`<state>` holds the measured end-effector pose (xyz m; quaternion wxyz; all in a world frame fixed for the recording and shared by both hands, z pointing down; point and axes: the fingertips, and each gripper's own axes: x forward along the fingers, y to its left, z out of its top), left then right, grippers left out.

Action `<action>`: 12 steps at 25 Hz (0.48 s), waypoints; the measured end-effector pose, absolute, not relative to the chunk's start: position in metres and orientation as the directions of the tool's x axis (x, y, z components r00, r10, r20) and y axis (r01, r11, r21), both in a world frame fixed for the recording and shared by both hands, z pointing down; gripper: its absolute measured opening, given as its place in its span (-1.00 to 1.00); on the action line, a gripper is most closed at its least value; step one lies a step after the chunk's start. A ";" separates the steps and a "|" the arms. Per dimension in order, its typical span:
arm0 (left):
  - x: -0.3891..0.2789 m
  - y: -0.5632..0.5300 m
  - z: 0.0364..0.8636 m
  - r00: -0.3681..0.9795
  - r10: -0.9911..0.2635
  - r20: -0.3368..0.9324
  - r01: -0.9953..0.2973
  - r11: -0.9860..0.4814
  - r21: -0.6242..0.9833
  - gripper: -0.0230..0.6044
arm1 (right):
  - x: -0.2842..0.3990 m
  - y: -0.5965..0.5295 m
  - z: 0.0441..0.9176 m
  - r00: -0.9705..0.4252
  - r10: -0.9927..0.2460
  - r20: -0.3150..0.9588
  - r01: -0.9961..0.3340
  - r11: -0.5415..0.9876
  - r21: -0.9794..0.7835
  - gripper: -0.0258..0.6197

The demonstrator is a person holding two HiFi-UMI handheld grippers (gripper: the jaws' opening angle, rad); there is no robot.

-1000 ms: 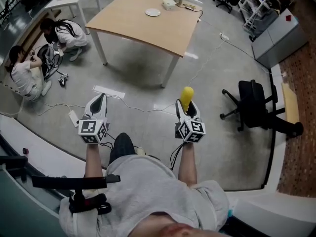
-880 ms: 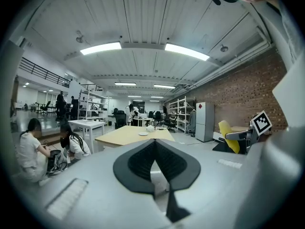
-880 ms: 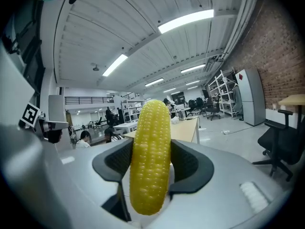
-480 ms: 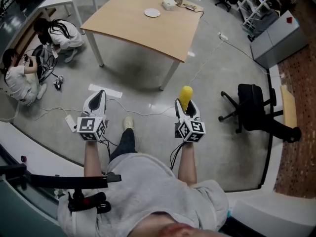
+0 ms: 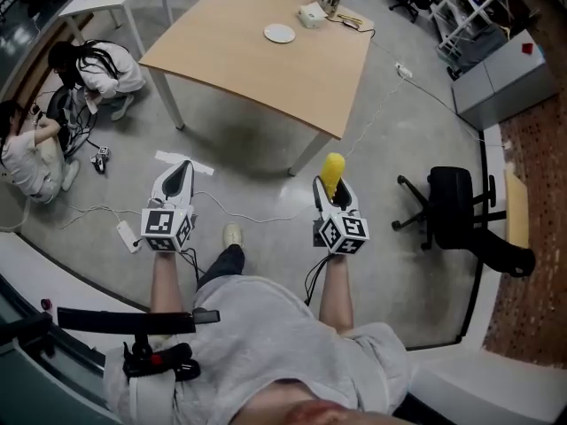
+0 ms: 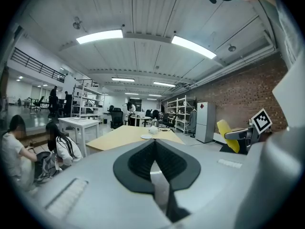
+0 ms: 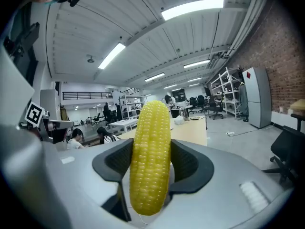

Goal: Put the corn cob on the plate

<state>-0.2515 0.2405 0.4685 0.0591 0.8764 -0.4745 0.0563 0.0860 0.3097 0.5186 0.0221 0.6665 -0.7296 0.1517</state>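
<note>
Corn cob point(image 5: 333, 172) is clamped in the right gripper point(image 5: 334, 193), whose jaws are closed on its lower half. Its long axis runs forward along the jaws, with the tip toward the table point(image 5: 239, 56). Plate point(image 5: 279, 33) sits on the table's far part, well apart from the cob, ahead and slightly left. Left gripper point(image 5: 180, 180) has its jaws pressed together and holds nothing. My read: the right side carries forward, then tips the cob flat over the plate.
</note>
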 end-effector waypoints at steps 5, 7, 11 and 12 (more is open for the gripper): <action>-0.252 0.181 0.471 0.553 -0.819 0.154 -0.832 -0.551 0.058 -0.86 | 0.083 0.251 0.516 -0.109 -0.965 0.238 -0.980 0.064 -0.188 -0.15; -0.251 0.160 0.470 0.556 -0.818 0.152 -0.831 -0.554 0.058 -0.86 | 0.083 0.231 0.515 -0.108 -0.965 0.239 -0.980 0.064 -0.186 -0.15; -0.243 0.126 0.462 0.563 -0.813 0.148 -0.825 -0.562 0.053 -0.86 | 0.089 0.198 0.511 -0.098 -0.967 0.234 -0.981 0.055 -0.183 -0.15; -0.242 0.118 0.461 0.566 -0.812 0.145 -0.824 -0.565 0.052 -0.86 | 0.090 0.190 0.510 -0.096 -0.968 0.232 -0.982 0.054 -0.183 -0.15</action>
